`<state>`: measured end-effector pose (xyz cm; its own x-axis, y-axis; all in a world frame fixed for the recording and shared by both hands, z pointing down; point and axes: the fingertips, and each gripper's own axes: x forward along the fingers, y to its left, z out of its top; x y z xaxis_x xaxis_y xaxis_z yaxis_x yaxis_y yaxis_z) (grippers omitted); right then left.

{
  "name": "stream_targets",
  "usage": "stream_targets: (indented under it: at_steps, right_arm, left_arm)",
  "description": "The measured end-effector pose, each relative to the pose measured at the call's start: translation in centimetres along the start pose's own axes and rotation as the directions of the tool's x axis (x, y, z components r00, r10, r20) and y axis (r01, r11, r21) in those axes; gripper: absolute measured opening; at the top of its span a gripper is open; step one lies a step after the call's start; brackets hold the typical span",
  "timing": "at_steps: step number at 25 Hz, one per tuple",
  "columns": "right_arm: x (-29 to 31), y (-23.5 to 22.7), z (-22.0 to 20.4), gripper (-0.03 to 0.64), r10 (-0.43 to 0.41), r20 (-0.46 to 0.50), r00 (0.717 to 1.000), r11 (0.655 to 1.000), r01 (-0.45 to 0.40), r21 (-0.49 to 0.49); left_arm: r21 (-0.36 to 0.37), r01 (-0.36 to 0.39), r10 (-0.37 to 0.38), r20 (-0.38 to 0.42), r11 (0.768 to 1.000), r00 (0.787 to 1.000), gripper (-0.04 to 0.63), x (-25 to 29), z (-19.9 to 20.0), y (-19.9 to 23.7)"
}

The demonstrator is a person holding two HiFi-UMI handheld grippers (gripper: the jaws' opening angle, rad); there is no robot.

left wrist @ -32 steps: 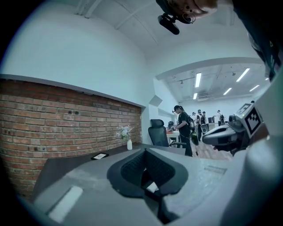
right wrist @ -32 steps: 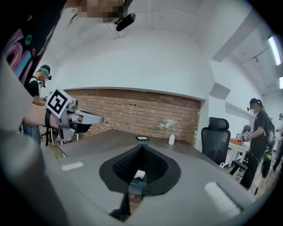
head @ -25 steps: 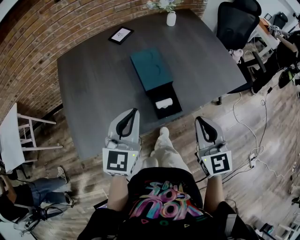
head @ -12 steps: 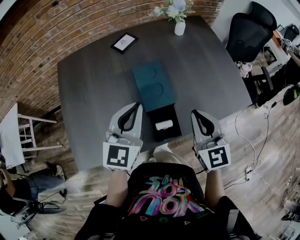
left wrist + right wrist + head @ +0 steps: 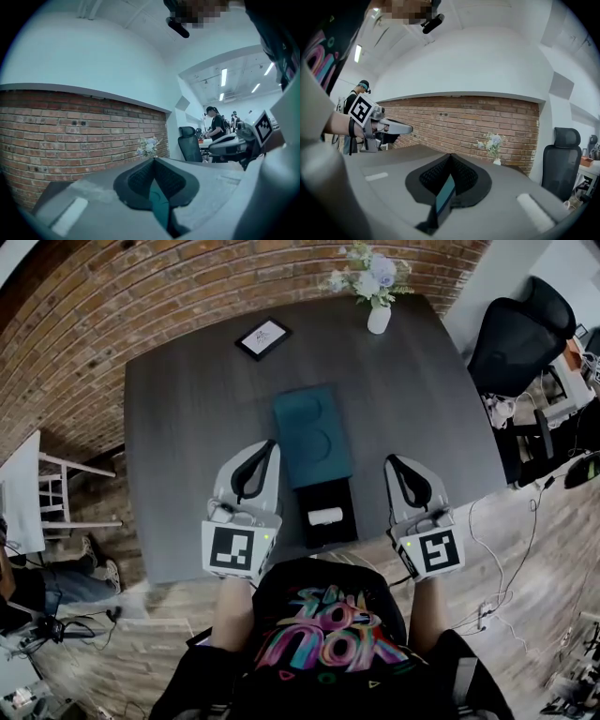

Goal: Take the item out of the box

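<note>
I read both grippers as empty, jaws pressed together. The left gripper hangs just left of the black box tray, the right gripper to its right. The tray sits open at the near edge of the dark table, against the near end of a teal sleeve. The white rolled item lies inside the tray, untouched.

No legible text: multicoloured lettering on the person's black T-shirt and print on the black-framed white card are unreadable.
</note>
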<state>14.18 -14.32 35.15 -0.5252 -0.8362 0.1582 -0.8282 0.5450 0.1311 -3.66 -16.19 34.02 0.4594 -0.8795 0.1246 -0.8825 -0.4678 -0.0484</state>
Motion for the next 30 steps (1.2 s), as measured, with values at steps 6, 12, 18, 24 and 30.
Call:
stream_targets:
  at_steps: [6, 12, 18, 24, 30]
  right_arm:
    - [1.0, -0.2, 0.7, 0.000, 0.004, 0.019, 1.000, 1.000, -0.004, 0.004]
    - [0.9, 0.2, 1.3, 0.000, -0.023, 0.019, 1.000, 0.999, 0.022, 0.033]
    - [0.9, 0.9, 2.4, 0.000, -0.014, 0.030, 0.999, 1.000, 0.014, 0.014]
    - [0.9, 2.1, 2.1, 0.000, 0.028, 0.010, 1.000, 1.000, -0.028, 0.009]
    - [1.0, 2.9, 1.2, 0.000, 0.077, -0.030, 0.997, 0.997, -0.077, 0.008]
  left_arm:
    - [0.000, -0.014, 0.014, 0.003, 1.000, 1.000, 0.000, 0.2, 0.5, 1.5]
    - [0.013, 0.012, -0.012, 0.015, 1.000, 1.000, -0.002, 0.8, 1.2, 2.1]
    - [0.014, 0.027, -0.027, 0.016, 1.000, 1.000, -0.001, 0.4, 1.4, 2.3]
    - [0.009, 0.026, -0.026, 0.021, 1.000, 0.999, -0.001, -0.3, 1.1, 2.3]
    - [0.002, 0.021, -0.021, 0.006, 1.000, 1.000, 0.000, -0.7, 0.7, 2.5]
